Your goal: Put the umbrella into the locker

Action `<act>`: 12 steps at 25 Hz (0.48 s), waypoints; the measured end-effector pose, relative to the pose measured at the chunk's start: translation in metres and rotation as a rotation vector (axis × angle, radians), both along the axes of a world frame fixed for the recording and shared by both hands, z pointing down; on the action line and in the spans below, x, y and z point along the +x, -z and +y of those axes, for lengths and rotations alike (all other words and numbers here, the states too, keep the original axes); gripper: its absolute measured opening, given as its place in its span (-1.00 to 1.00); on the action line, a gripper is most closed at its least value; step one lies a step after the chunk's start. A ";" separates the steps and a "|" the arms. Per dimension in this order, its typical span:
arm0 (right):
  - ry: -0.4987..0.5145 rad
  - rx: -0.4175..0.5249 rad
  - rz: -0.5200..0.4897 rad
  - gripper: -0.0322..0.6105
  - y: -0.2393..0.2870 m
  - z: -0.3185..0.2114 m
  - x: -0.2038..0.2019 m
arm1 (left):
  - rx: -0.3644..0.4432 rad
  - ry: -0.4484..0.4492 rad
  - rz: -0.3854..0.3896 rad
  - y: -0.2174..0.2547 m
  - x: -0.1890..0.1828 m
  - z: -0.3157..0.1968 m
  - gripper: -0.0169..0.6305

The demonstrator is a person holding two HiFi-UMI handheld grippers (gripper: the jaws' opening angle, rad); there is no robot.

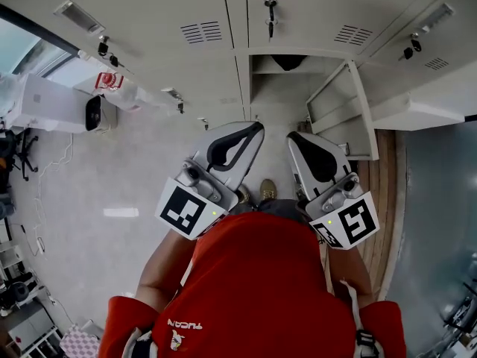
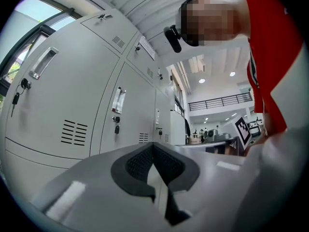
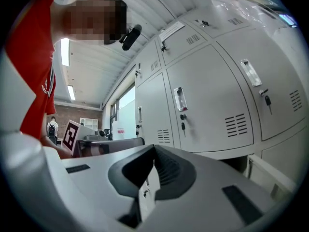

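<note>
The umbrella (image 1: 288,61) looks to be the dark shape inside the open locker (image 1: 270,88), at the far side (too small to be sure). Your left gripper (image 1: 253,130) and right gripper (image 1: 295,137) sit side by side near your chest, jaws pressed together on nothing, well apart from it. The locker door (image 1: 339,110) stands swung out to the right.

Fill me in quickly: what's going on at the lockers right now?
A person in a red shirt faces a bank of pale grey metal lockers with a gripper in each hand. The grey left gripper and right gripper are both shut and empty. One locker door stands open; a dark shape sits inside near the top, but whether it is the umbrella I cannot tell.
</note>
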State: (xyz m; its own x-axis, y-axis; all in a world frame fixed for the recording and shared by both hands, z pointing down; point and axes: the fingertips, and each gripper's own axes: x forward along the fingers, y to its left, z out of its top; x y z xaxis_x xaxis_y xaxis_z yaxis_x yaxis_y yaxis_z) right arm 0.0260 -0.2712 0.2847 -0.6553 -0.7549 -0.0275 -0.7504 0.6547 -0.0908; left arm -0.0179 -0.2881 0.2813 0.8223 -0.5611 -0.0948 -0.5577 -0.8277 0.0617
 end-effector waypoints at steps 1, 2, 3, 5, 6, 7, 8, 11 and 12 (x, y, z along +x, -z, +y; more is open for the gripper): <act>0.006 0.005 -0.006 -0.89 0.002 0.003 -0.001 | -0.019 -0.010 -0.015 -0.002 0.001 0.004 -0.93; 0.014 0.010 -0.013 -0.89 0.004 0.006 -0.002 | -0.032 -0.019 -0.026 -0.004 0.002 0.007 -0.93; 0.021 0.013 -0.021 -0.89 0.006 0.008 -0.003 | -0.037 -0.027 -0.032 -0.004 0.003 0.010 -0.93; 0.032 0.016 -0.033 -0.89 0.008 0.013 -0.004 | -0.032 -0.037 -0.034 -0.002 0.003 0.014 -0.93; 0.035 0.018 -0.034 -0.89 0.008 0.015 -0.005 | -0.029 -0.041 -0.033 -0.001 0.003 0.016 -0.93; 0.035 0.019 -0.033 -0.89 0.007 0.017 -0.005 | -0.027 -0.043 -0.031 0.001 0.003 0.018 -0.93; 0.035 0.021 -0.031 -0.89 0.007 0.019 -0.005 | -0.025 -0.045 -0.031 0.001 0.003 0.019 -0.93; 0.042 0.021 -0.024 -0.89 0.006 0.023 -0.008 | -0.027 -0.043 -0.036 0.001 0.001 0.022 -0.93; 0.045 0.021 -0.021 -0.89 0.005 0.024 -0.008 | -0.028 -0.041 -0.036 0.000 0.000 0.023 -0.93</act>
